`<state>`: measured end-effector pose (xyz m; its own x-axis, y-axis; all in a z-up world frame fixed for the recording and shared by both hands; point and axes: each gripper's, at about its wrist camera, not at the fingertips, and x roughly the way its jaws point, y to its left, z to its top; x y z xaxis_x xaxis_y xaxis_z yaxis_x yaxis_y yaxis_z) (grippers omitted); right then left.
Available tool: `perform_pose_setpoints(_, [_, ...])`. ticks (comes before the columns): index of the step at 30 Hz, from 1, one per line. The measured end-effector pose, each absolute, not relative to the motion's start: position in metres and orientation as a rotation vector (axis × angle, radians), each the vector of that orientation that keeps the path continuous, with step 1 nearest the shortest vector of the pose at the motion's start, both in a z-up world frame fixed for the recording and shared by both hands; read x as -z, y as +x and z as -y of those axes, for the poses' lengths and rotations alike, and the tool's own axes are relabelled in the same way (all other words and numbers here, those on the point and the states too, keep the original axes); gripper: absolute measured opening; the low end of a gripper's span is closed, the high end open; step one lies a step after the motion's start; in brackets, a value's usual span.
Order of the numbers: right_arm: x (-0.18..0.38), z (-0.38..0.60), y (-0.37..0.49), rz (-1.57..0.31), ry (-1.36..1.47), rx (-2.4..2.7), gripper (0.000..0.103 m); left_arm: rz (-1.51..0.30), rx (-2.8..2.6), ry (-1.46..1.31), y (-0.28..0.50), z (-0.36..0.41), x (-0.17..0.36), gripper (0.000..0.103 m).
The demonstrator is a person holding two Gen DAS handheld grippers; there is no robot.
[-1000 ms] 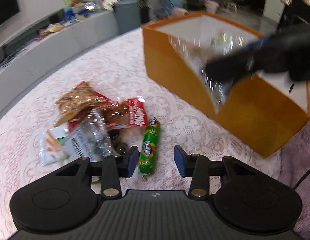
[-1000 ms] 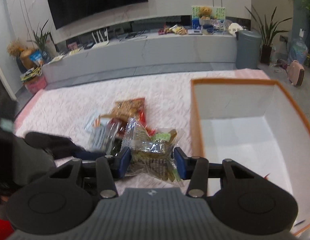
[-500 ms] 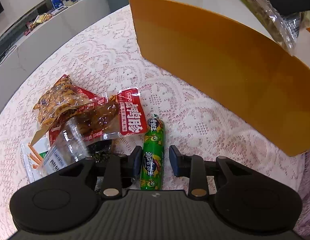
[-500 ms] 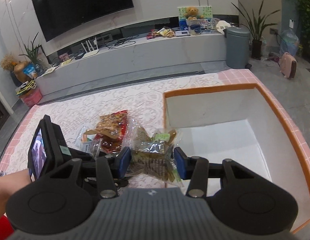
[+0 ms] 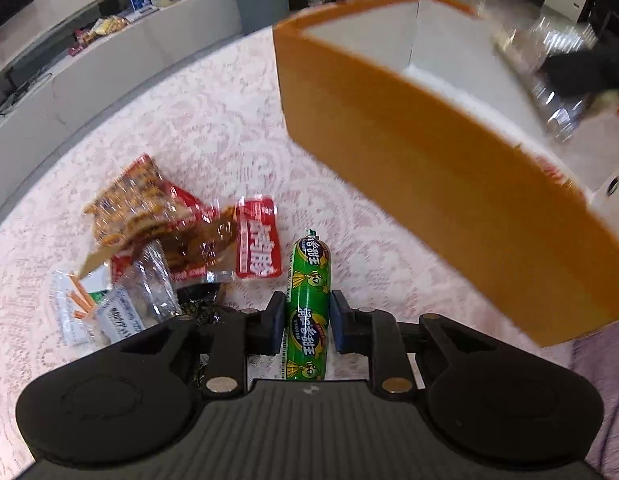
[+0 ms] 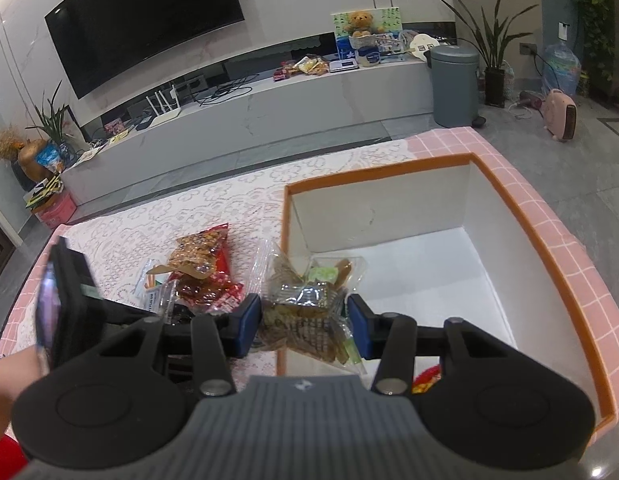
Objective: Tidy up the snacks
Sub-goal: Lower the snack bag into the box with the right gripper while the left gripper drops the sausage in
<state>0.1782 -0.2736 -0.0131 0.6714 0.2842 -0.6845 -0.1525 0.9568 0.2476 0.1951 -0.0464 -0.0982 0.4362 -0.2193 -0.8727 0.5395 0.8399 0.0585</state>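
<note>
The left gripper (image 5: 305,322) jaws are closing onto the green sausage (image 5: 308,308) between them; the right gripper (image 6: 304,328), clamping the clear packet (image 6: 309,304), is carrying it over the orange box (image 6: 509,208).

**Lace-covered table with snacks and an orange box**

The table (image 6: 213,208) wears a pale lace cloth over pink check. On it stands an orange box (image 5: 429,168) with white inside walls. Beside the box lies a green sausage stick (image 5: 309,300) — and just left of that, a heap of snack packets (image 5: 169,240), red, brown and clear, overlapping one another.
</note>
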Motion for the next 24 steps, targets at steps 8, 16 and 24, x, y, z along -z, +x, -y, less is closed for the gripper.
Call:
perform_pose_setpoints(8, [0.019,0.297,0.184,-0.813,0.130,-0.219,0.046,-0.881,0.520,0.269,0.180,0.060,0.021,0.025])
perform_pose_setpoints(16, [0.034,0.317,0.195,-0.853,0.050,-0.194,0.046,-0.805,0.626,0.267,0.186,0.113,-0.017,0.025])
perform_pose_setpoints(24, [0.055,0.333,0.211,-0.910,-0.018,-0.174,0.046,-0.839,0.672,0.350,0.207,0.168,0.008,0.025])
